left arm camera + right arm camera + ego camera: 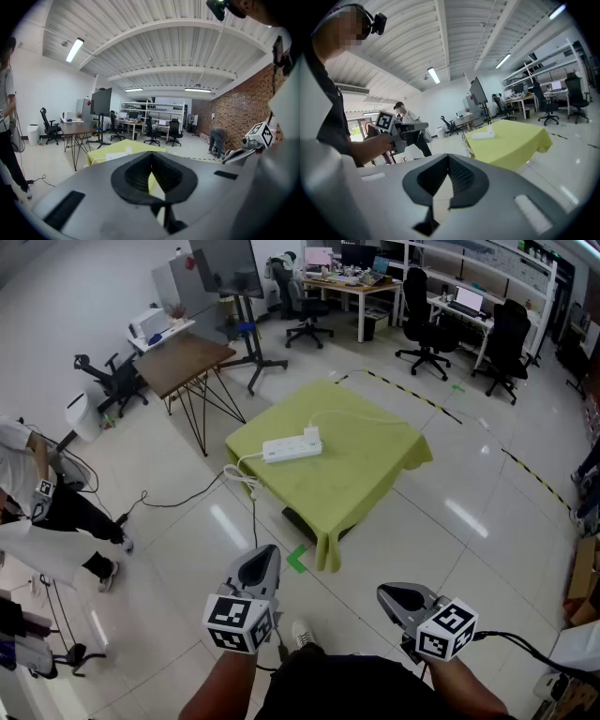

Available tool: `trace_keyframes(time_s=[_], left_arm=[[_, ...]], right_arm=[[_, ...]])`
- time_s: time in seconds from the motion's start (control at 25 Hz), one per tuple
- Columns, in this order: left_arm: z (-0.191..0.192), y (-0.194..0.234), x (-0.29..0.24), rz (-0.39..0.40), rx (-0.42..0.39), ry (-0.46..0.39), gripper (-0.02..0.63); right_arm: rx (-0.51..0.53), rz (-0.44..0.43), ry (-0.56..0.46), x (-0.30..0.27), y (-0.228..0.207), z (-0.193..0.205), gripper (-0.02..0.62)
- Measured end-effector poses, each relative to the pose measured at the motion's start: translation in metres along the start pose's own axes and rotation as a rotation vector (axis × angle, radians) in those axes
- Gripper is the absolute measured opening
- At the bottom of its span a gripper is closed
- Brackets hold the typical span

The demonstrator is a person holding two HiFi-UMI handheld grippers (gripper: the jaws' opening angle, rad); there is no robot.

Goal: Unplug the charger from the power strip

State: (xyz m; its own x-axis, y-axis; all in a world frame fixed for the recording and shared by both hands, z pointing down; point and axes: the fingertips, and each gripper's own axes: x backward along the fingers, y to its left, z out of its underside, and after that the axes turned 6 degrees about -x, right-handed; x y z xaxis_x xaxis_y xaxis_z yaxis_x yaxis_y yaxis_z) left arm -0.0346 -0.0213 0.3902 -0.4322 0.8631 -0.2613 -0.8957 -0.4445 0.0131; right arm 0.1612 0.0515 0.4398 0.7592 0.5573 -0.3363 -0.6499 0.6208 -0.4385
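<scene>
you are holding the left tool (265, 554) and the right tool (397, 595) out in front of you, side by side above the floor (469, 549) and well apart from the tabletop (375, 474). both tools are pointing slightly downward toward it. the left tool's jaws are resting together with nothing between them, and the right tool's jaws are likewise sitting closed and empty. a yellow-green cloth (323, 512) is covering the tabletop and hanging over its edges. the white power strip (289, 448) is lying near the left corner of the tabletop, and the charger (311, 435) is sitting plugged into the end of the strip that faces the middle. a thin white cable (361, 416) is running from the charger toward the far edge. the strip's own cord (240, 474) is spilling off the left corner.
</scene>
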Motion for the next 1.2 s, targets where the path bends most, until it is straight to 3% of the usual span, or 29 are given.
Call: trace_keyframes(time_s=[0.88,1.2], left_arm=[[0.015,0.003,-0.013,0.012,0.024,0.024,0.006],[0.023,0.050,-0.031,0.041,0.046,0.031,0.006]], right_arm=[[-0.014,0.016,0.025,-0.009,-0.010,0.005,0.003],[0.005,0.050,0.039,-0.061,-0.014,-0.016,0.003]])
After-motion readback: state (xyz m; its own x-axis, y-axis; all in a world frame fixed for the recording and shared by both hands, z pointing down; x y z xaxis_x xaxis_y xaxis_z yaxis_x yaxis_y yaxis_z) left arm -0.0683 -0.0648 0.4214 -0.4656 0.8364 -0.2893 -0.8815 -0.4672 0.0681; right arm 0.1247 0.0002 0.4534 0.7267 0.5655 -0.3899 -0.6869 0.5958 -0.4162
